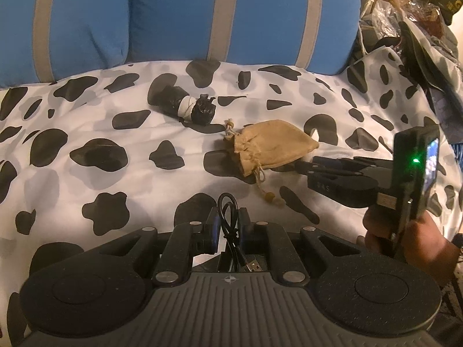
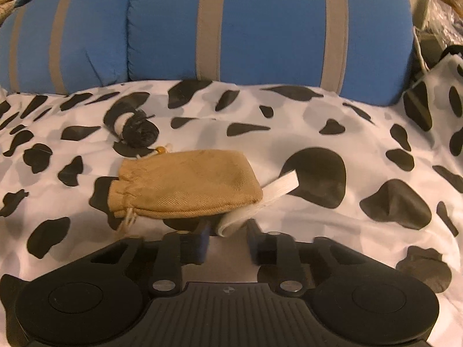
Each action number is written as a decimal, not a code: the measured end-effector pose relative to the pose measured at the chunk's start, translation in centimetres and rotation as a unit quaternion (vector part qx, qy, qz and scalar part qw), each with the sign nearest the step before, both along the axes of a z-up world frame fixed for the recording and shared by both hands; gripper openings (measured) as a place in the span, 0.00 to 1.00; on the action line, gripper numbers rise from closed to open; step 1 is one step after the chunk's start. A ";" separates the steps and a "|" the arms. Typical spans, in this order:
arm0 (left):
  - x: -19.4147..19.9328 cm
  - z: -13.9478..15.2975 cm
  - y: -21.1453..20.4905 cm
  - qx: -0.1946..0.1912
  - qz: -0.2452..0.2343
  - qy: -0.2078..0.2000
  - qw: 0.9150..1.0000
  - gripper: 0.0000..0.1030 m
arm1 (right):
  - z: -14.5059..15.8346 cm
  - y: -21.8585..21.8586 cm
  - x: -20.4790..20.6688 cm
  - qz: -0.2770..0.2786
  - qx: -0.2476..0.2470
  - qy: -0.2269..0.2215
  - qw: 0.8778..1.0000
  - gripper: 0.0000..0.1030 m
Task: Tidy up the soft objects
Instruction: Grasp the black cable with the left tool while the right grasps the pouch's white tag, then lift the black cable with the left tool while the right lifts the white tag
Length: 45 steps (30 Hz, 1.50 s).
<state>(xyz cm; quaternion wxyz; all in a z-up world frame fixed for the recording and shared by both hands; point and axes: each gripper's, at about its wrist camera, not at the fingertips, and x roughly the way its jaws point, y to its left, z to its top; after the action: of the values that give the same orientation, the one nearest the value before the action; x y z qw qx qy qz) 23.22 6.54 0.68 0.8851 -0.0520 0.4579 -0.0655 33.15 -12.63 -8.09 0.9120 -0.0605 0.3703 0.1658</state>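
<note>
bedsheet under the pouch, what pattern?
White bedsheet with black cow-style patches and fainter grey ones. Clearest in the right wrist view.
</note>
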 end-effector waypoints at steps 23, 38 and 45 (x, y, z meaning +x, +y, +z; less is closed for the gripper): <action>-1.1 -0.4 -1.4 0.016 -0.011 -0.003 1.000 0.12 | 5.5 -3.9 -4.1 -0.024 -0.011 -0.036 0.999 0.03; -5.4 -0.5 -2.6 0.032 -0.009 0.001 0.999 0.12 | 8.8 -4.6 -11.0 0.007 0.005 -0.039 0.999 0.04; -7.8 -0.7 -2.9 0.033 -0.006 0.011 0.999 0.12 | 9.3 -4.2 -14.3 0.026 0.006 -0.031 0.999 0.04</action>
<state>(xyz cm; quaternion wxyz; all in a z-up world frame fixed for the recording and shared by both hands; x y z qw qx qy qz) 15.43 3.60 -0.05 0.8809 -0.0208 0.4696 -0.0548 18.90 -16.82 1.23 0.9187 -0.0697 0.3393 0.1898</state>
